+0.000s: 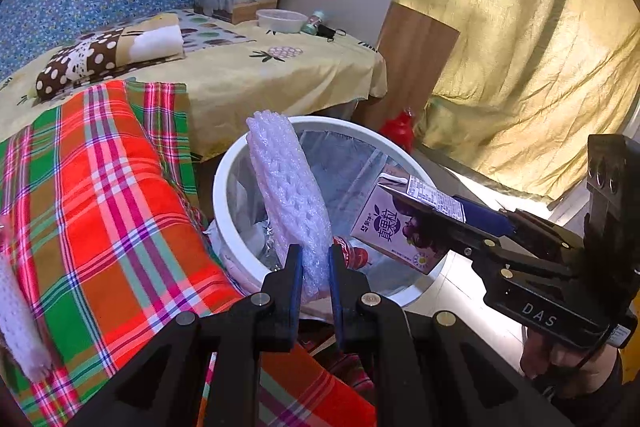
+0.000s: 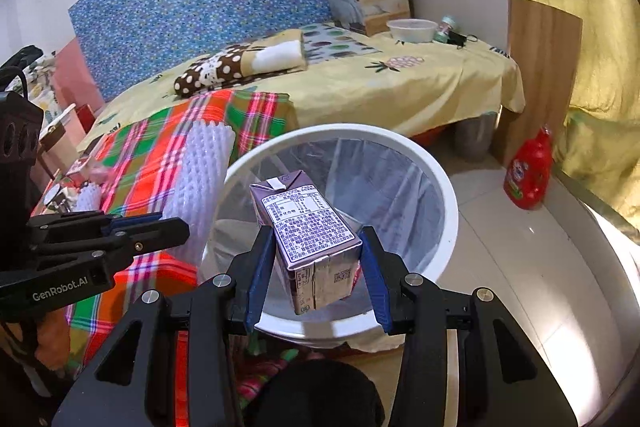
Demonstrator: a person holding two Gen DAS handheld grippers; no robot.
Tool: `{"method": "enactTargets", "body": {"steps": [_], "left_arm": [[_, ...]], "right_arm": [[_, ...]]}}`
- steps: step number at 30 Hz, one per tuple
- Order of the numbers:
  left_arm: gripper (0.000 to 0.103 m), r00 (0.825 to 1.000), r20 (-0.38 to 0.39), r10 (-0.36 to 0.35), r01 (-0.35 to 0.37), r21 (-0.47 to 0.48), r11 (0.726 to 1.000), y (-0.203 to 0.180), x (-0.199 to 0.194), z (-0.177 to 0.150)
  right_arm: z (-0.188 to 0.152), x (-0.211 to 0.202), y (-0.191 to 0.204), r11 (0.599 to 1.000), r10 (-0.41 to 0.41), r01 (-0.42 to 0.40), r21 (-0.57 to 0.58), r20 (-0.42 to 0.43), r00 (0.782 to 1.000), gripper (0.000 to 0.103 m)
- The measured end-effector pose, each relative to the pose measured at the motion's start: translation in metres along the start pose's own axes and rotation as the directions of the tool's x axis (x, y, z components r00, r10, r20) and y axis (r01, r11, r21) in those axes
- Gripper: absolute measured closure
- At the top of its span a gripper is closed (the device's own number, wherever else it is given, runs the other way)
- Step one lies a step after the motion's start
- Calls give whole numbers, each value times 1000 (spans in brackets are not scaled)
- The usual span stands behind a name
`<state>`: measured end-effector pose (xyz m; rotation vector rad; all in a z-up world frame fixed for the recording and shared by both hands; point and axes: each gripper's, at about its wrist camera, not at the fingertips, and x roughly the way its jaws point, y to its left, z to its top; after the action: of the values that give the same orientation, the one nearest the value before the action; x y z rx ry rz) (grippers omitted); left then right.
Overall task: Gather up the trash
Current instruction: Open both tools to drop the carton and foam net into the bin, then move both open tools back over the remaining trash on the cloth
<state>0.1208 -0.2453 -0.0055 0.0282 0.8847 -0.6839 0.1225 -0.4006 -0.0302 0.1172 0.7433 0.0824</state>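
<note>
A white round trash bin (image 1: pixel 224 183) with a clear liner stands on the floor beside the bed; it also shows in the right wrist view (image 2: pixel 448 187). My left gripper (image 1: pixel 314 259) is shut on a white foam net sleeve (image 1: pixel 284 183) and holds it upright over the bin's near rim; the sleeve also shows in the right wrist view (image 2: pixel 202 179). My right gripper (image 2: pixel 318 259) is shut on a purple drink carton (image 2: pixel 308 231) and holds it above the bin's opening; the carton also shows in the left wrist view (image 1: pixel 400 227). Crumpled trash and a red-labelled bottle (image 1: pixel 354 253) lie inside the bin.
A plaid blanket (image 1: pixel 104 211) covers the bed edge left of the bin, with another foam sleeve (image 1: pixel 18 311) on it. A red detergent bottle (image 2: pixel 528 175) stands on the tiled floor by a wooden board (image 2: pixel 536 75). A yellow curtain (image 1: pixel 520 47) hangs at the right.
</note>
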Motion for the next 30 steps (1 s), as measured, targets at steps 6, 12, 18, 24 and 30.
{"method": "enactTargets", "body": {"steps": [6,12,18,24,30], "left_arm": [[90,1000,-7,-9,9,1,1000,2,8,2],[77,1000,-6,-9,9,-9,1000,4,13,5],[74,1000,6,-3,4,-15,1000,5,13,5],[73,1000,20,12,-11,-27,1000,11,4,2],[73,999,34,40,-38,-48,998,18,-11,-6]], "right_arm": [[-2,6,-6,1000,-5,5,10,-36,999,58],[-3,11,-13,999,-23,25,32,-58,998,57],[-4,9,-16,999,-30,32,41,-48,998,57],[-3,3,-16,999,-24,25,46,-33,999,57],[-1,-7,-9,999,-4,4,40,8,1000,57]]}}
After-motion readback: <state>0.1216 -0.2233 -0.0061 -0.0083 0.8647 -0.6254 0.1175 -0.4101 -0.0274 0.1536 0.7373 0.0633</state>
